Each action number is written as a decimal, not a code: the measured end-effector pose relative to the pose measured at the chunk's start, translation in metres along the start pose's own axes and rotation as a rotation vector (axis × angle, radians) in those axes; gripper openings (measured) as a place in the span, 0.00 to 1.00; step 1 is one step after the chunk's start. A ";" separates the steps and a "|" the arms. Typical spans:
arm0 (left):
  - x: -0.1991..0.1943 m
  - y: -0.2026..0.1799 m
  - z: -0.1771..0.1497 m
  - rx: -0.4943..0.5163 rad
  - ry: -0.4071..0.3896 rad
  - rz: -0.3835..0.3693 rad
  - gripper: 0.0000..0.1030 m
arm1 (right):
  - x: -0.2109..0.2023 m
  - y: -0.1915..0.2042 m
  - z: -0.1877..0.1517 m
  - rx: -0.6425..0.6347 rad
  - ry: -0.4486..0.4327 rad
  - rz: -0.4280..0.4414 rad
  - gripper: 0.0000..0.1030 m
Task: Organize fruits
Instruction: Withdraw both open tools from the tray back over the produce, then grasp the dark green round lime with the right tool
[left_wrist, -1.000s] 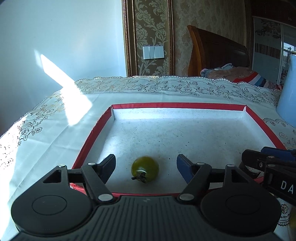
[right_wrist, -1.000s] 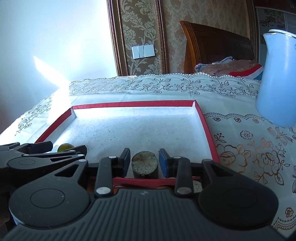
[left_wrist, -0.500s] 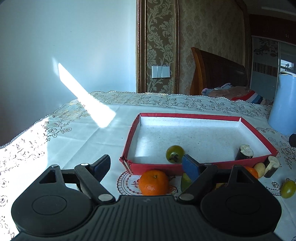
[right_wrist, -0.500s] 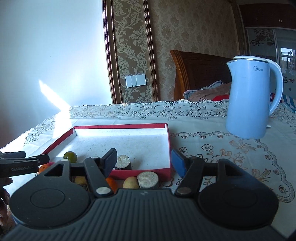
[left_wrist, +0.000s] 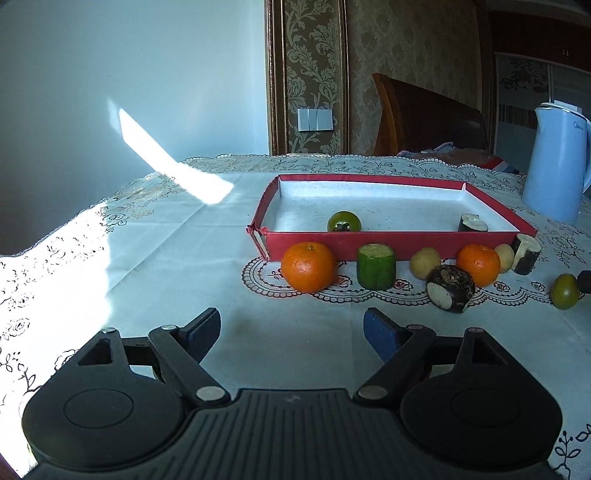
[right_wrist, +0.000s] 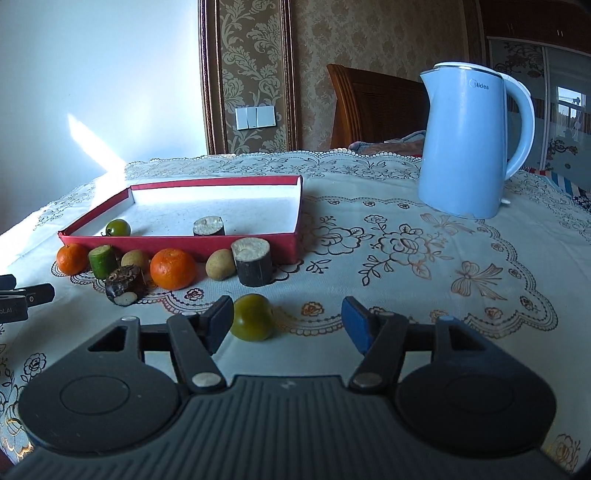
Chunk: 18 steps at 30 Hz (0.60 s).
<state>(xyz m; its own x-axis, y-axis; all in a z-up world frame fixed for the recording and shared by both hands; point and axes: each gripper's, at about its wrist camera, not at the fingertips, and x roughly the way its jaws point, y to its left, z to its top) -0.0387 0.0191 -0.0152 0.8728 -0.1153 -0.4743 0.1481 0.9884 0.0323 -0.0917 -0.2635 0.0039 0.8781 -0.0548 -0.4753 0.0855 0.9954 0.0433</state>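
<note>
A red tray (left_wrist: 391, 242) (right_wrist: 177, 245) with a white floor holds a green tomato (left_wrist: 344, 221) (right_wrist: 118, 228) and a dark cut cylinder (left_wrist: 472, 223) (right_wrist: 208, 226). On the cloth before it lie two oranges (left_wrist: 309, 266) (left_wrist: 478, 264), a cucumber chunk (left_wrist: 376, 266), a taro piece (left_wrist: 450, 288), two small yellow fruits and another dark cylinder (right_wrist: 254, 262). My left gripper (left_wrist: 291, 332) is open over bare cloth, short of the row. My right gripper (right_wrist: 288, 323) is open; a second green tomato (right_wrist: 253, 316) lies by its left fingertip, not pressed.
A light blue kettle (right_wrist: 469, 140) stands at the back right on the lace tablecloth. The table's left edge drops off near the sunlit patch (left_wrist: 177, 173). The left gripper's tip (right_wrist: 26, 295) shows at the left edge of the right wrist view.
Both grippers have drawn back from the tray. The right one opened and left the dark cylinder inside; the left one left the green tomato inside. The row of fruit came into view.
</note>
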 end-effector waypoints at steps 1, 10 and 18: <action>-0.001 -0.004 0.000 0.003 0.002 -0.009 0.82 | 0.001 0.002 0.000 -0.005 0.002 0.000 0.61; -0.007 -0.042 0.009 0.052 -0.016 -0.078 0.82 | 0.016 0.014 0.005 -0.042 0.061 0.028 0.59; 0.000 -0.058 0.013 0.063 0.007 -0.095 0.82 | 0.030 0.017 0.007 -0.045 0.115 0.031 0.57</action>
<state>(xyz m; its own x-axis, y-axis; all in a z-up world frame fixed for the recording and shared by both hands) -0.0408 -0.0397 -0.0053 0.8503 -0.2071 -0.4838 0.2590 0.9650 0.0422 -0.0608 -0.2490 -0.0037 0.8202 -0.0170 -0.5718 0.0358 0.9991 0.0216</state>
